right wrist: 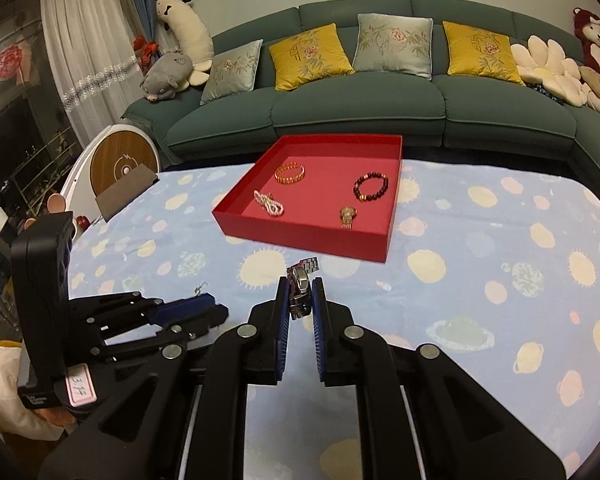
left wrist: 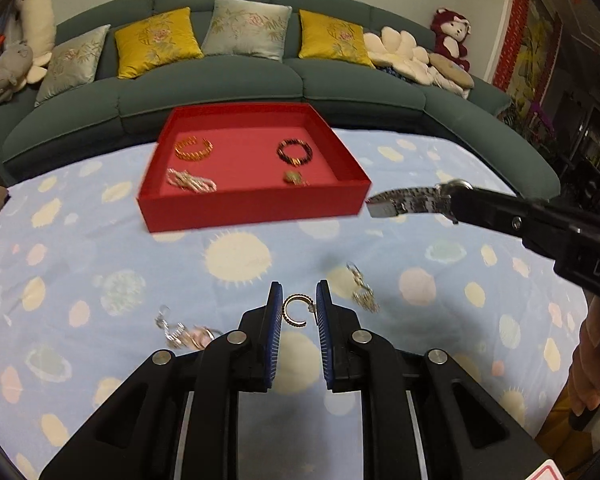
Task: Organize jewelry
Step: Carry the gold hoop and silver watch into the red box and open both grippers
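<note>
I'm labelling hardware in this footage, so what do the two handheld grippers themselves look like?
Both match: the left gripper and right gripper have matte black angular linkage arms with round silver pivot pins and flat ribbed blue finger pads. The left gripper's boxy black body carries a small pink-edged white label with handwritten digits.

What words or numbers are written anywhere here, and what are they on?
"DA": white letters on the right claw's black body, cut off at the picture's edge.
"317" or so: handwritten on a pink tag on the left claw's body; last digit unclear.
Small white print on a black label under it: too small to read.
</note>
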### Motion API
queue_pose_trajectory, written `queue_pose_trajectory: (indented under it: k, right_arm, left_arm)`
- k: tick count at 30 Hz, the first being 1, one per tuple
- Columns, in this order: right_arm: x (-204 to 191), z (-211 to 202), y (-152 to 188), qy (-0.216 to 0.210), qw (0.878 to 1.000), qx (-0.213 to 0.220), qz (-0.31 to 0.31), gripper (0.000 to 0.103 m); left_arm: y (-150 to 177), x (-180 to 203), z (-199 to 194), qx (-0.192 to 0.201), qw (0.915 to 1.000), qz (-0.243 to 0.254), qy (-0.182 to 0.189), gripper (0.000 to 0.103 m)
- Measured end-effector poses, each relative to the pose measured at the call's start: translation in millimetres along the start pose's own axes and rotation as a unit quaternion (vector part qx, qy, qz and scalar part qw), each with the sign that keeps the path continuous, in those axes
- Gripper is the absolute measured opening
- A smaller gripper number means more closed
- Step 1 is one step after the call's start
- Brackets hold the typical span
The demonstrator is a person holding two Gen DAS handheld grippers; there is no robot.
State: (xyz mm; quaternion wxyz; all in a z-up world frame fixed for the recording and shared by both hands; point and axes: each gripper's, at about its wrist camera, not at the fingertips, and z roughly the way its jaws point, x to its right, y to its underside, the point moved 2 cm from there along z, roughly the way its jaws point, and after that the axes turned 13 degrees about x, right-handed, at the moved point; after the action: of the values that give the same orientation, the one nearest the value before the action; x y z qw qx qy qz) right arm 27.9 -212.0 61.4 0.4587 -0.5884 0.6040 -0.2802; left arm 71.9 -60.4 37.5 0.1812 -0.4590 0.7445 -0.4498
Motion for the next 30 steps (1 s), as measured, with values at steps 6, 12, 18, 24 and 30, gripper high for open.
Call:
queue_pose_trajectory:
  k: [6, 12, 18, 24, 30]
  right_arm:
    - [-8.1, 14.3, -53.2, 0.007, 0.999, 0.046, -0.012, 0.010]
    - [0.6, 51.3, -85.2, 0.013, 0.998, 0.061, 0.004, 0.010]
    - [16.0, 104.6, -87.0, 0.032, 0.999, 0.041, 0.006, 0.010]
    - [24.9, 145.7, -72.8, 0.032, 0.999, 0.003, 0.013, 0.010]
    - [23.0, 164.4, -61.1, 0.031, 0.999, -0.018, -0.002, 0.010]
  left_arm:
    - [-74.3, -31.1, -5.8, 0.055, 0.9980, 0.003, -0.032, 0.014]
    - [-110.5, -52.0, 31.3, 0.063, 0.9962, 0.019, -0.057, 0.014]
    - [-115.9, -59.1, 77.4, 0.049, 0.9965, 0.034, -0.059, 0.014]
    - [-109.0, -71.9, 116.8, 0.023, 0.9976, 0.029, -0.059, 0.014]
    - [-100.1, -84.7, 139.1, 0.008, 0.9976, 0.021, -0.066, 0.014]
